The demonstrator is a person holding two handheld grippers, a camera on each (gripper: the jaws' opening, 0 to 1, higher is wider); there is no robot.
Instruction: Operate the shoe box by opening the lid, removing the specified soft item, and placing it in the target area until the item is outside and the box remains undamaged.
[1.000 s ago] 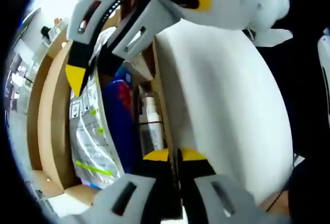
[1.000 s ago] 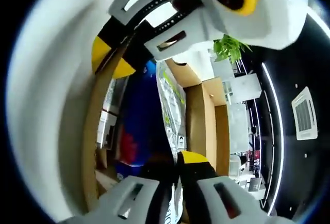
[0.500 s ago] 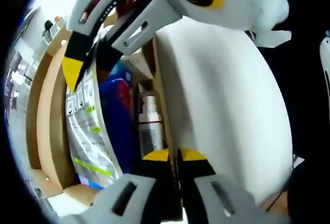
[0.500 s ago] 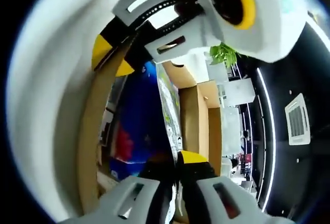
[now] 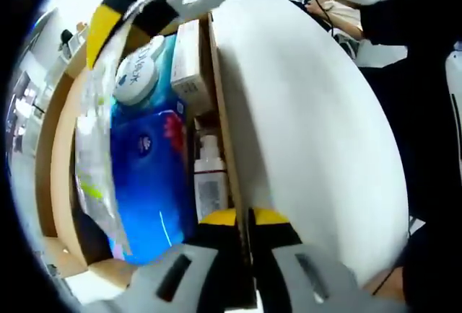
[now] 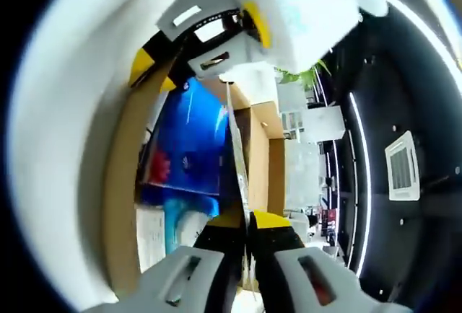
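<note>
The open shoe box [image 5: 61,154] has brown walls and a big white lid panel [image 5: 310,140]. My left gripper [image 5: 243,218] is shut on the box's brown edge beside that panel; in the right gripper view it [image 6: 155,75] stands at the top, on the box wall [image 6: 115,205]. A clear plastic bag with green print [image 5: 90,176] hangs along the box's left side. My right gripper [image 6: 245,221] is shut on the bag's thin edge [image 6: 237,154], and comes into the left gripper view at the top left [image 5: 108,17]. A blue soft pack [image 5: 148,183] lies inside the box.
Inside the box there are also a white pump bottle [image 5: 209,176], a small white carton [image 5: 189,60] and a round white lid [image 5: 137,75]. A person's hand [image 5: 332,3] shows beyond the lid. A green plant [image 6: 303,78] and shelving stand behind the box.
The right gripper has drawn the clear bag up and away from the box's middle, uncovering the blue pack, round lid and carton. The left gripper keeps its hold on the box edge.
</note>
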